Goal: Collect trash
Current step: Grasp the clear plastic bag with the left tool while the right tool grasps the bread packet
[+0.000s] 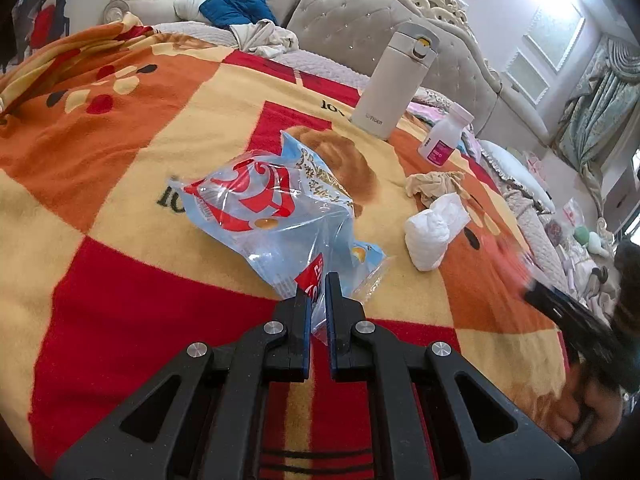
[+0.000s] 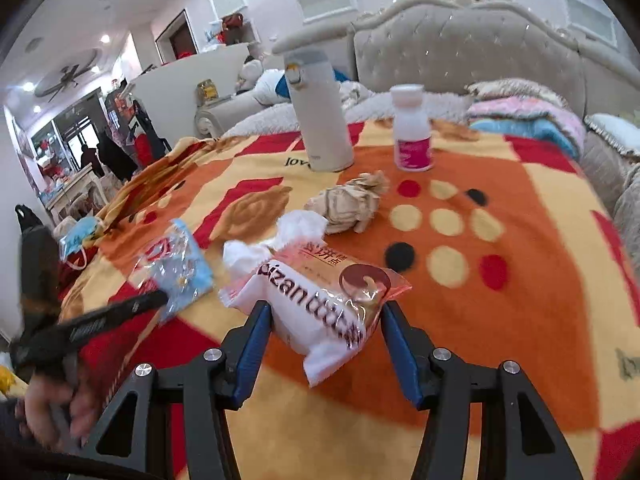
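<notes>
My left gripper (image 1: 318,292) is shut on the near edge of a clear blue and red plastic bag (image 1: 276,216) that lies on the blanket. The bag also shows in the right wrist view (image 2: 176,268), with the left gripper (image 2: 160,298) blurred at it. My right gripper (image 2: 326,312) stands wide around a pink and white snack wrapper (image 2: 316,300); I cannot tell if the pads touch it. Beyond lie a white crumpled tissue (image 1: 434,232) (image 2: 280,240) and a beige crumpled paper (image 1: 436,184) (image 2: 352,202). The right gripper (image 1: 532,288) is blurred at the left wrist view's right edge.
A white thermos (image 1: 394,80) (image 2: 318,116) and a white pill bottle with a pink label (image 1: 444,136) (image 2: 412,132) stand at the far side of the orange, red and yellow blanket (image 1: 120,160). A blue face mask (image 2: 80,236) lies at the blanket's left edge. A tufted sofa stands behind.
</notes>
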Motion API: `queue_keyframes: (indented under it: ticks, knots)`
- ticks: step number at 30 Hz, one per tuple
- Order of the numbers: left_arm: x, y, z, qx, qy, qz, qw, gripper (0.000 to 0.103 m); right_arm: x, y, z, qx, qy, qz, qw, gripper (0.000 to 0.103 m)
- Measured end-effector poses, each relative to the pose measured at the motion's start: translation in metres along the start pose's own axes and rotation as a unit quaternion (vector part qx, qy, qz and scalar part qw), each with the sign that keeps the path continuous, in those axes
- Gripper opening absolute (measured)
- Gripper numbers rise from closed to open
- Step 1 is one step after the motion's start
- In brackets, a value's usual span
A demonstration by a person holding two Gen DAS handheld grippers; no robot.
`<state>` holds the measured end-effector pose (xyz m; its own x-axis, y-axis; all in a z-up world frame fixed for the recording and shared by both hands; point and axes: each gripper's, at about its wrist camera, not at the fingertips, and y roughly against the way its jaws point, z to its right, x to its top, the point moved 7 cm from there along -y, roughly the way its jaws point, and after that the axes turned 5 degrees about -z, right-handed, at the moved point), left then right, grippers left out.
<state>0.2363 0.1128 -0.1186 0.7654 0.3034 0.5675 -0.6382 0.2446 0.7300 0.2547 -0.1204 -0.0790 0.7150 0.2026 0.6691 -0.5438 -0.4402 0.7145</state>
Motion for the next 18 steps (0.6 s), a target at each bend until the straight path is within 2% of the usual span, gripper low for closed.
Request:
queue_keyframes:
  ticks: [4, 6, 7, 10, 14, 15, 17, 18]
  knots:
    - [-0.001, 0.004, 0.002, 0.006, -0.004, 0.007, 0.9999, 0.004, -0.029, 0.045, 0.017, -0.007, 0.001, 0.013, 1.0, 0.05]
    - [-0.007, 0.01, 0.009, 0.018, -0.022, 0.012, 0.9995, 0.004, -0.046, 0.062, 0.026, -0.008, -0.004, 0.017, 1.0, 0.028]
    - [-0.011, 0.015, 0.016, 0.022, -0.035, 0.015, 0.999, 0.004, -0.053, 0.069, 0.032, -0.007, -0.015, 0.014, 1.0, 0.024]
    - [-0.017, 0.027, 0.033, 0.01, -0.038, 0.018, 0.9991, 0.004, -0.066, 0.088, 0.048, -0.004, -0.04, 0.023, 0.999, 0.023]
    - [-0.016, 0.052, 0.076, -0.012, -0.073, 0.034, 0.9967, 0.004, -0.077, 0.1, 0.062, -0.005, -0.043, 0.016, 0.999, 0.023]
    - [-0.017, 0.059, 0.09, -0.017, -0.087, 0.038, 0.9954, 0.004, -0.08, 0.102, 0.064, 0.003, -0.05, 0.016, 0.999, 0.025]
    - [-0.017, 0.067, 0.113, -0.026, -0.108, 0.046, 0.9927, 0.004, -0.081, 0.105, 0.069, 0.014, -0.072, 0.022, 0.997, 0.056]
    - [-0.019, 0.07, 0.124, -0.031, -0.119, 0.048, 0.9913, 0.004, -0.08, 0.108, 0.07, 0.011, -0.078, 0.031, 0.996, 0.081]
